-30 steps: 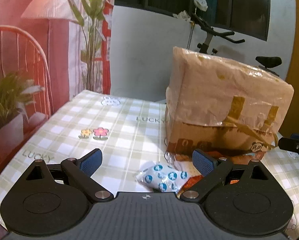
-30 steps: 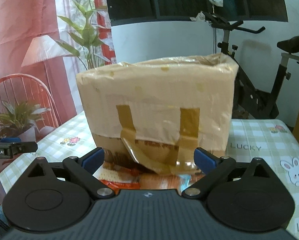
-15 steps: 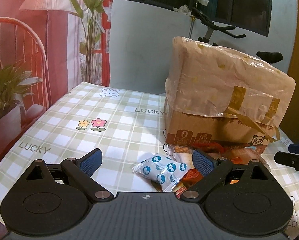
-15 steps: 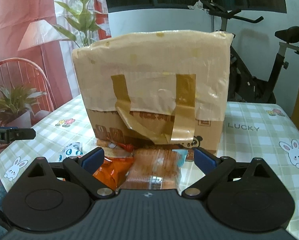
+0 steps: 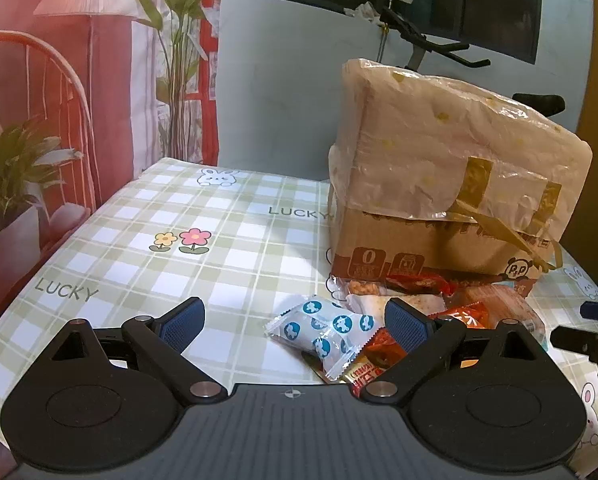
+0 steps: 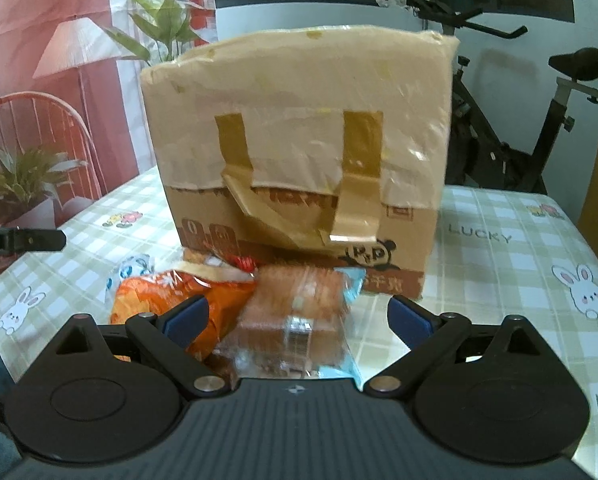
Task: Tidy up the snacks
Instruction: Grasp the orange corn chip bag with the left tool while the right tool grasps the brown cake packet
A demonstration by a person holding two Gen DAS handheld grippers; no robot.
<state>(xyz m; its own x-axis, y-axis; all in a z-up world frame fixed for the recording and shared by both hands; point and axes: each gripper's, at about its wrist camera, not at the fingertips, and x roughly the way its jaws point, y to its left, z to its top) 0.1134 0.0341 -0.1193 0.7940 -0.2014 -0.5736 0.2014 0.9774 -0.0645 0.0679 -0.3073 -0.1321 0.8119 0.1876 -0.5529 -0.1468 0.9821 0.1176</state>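
Note:
A taped cardboard box [image 5: 451,184] [image 6: 299,152] stands on the checked tablecloth [image 5: 179,256]. Several snack packets lie in a pile against its front. A white packet with blue dots [image 5: 323,332] lies nearest my left gripper [image 5: 295,320], which is open and empty, hovering just short of the pile. A red packet [image 5: 371,364] lies under its right finger. My right gripper [image 6: 299,314] is open and empty above a clear-wrapped brown bread packet [image 6: 295,316]. An orange packet [image 6: 167,296] lies beside its left finger.
The table's left edge drops off toward a pink backdrop with a potted plant [image 5: 7,184]. An exercise bike [image 6: 539,120] stands behind the table. The right gripper's tip [image 5: 587,336] shows at the left wrist view's right edge.
Both grippers have pulled back and up from the box. The snack pile now shows fully in front of them. Both stayed open.

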